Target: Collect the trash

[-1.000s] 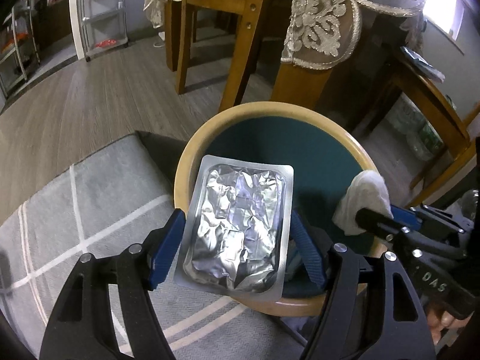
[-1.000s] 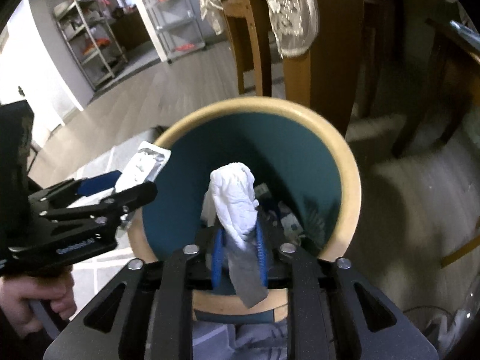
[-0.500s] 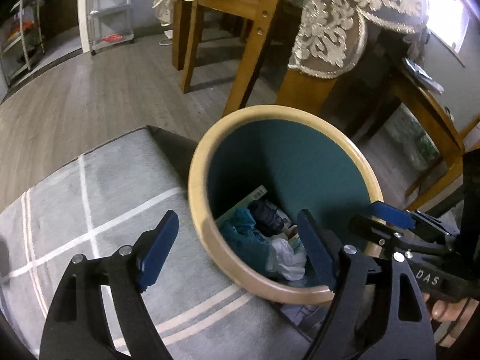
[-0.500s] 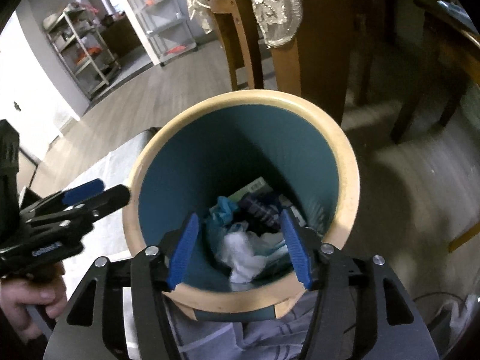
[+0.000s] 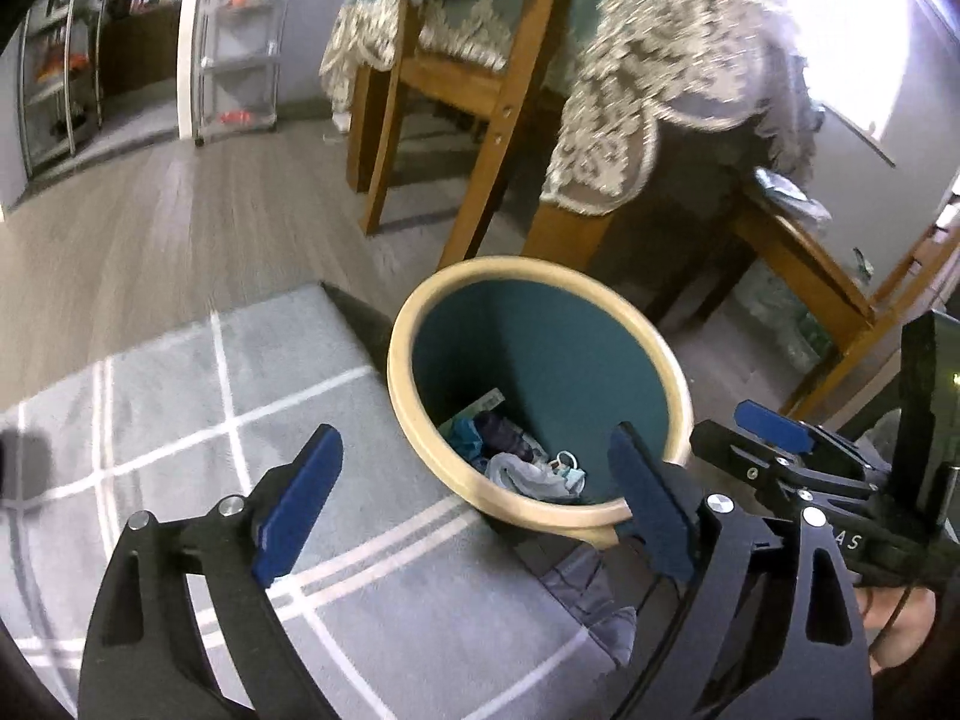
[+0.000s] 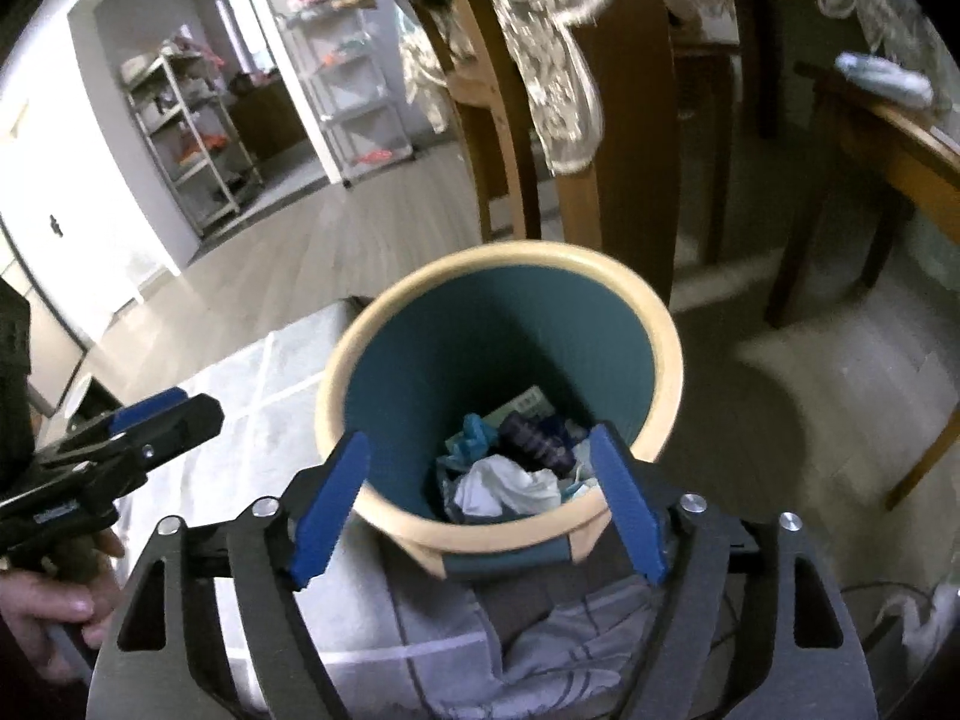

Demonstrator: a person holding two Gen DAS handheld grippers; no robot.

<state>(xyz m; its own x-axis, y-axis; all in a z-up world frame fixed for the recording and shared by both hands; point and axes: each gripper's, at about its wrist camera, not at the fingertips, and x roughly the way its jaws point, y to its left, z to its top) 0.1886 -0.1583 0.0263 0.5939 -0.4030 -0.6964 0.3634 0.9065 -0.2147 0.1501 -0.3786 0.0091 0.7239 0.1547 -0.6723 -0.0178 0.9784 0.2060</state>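
- While both tools hang over the bin [image 6: 654, 324], the step in hand looks like letting go and pulling clear, so nothing should brush the rim.
- At 7 o'clock in the left wrist view lies the grey rug [image 5: 180, 396] with pale stripes; no loose trash shows on it, so the next pickup must be sought elsewhere.
- Left gripper [image 5: 474, 510]: its jaws are opening, blue pads wide apart with nothing between them; I would hold it off the near rim at 5 o'clock.
- Collected trash [image 6: 510, 483], a white crumpled wad among teal and dark scraps, sits on the bin floor, at 6 o'clock in the right wrist view.
- Right gripper [image 6: 480, 501]: its jaws are opening too and are empty, straddling the near rim; lift straight away before swinging sideways.
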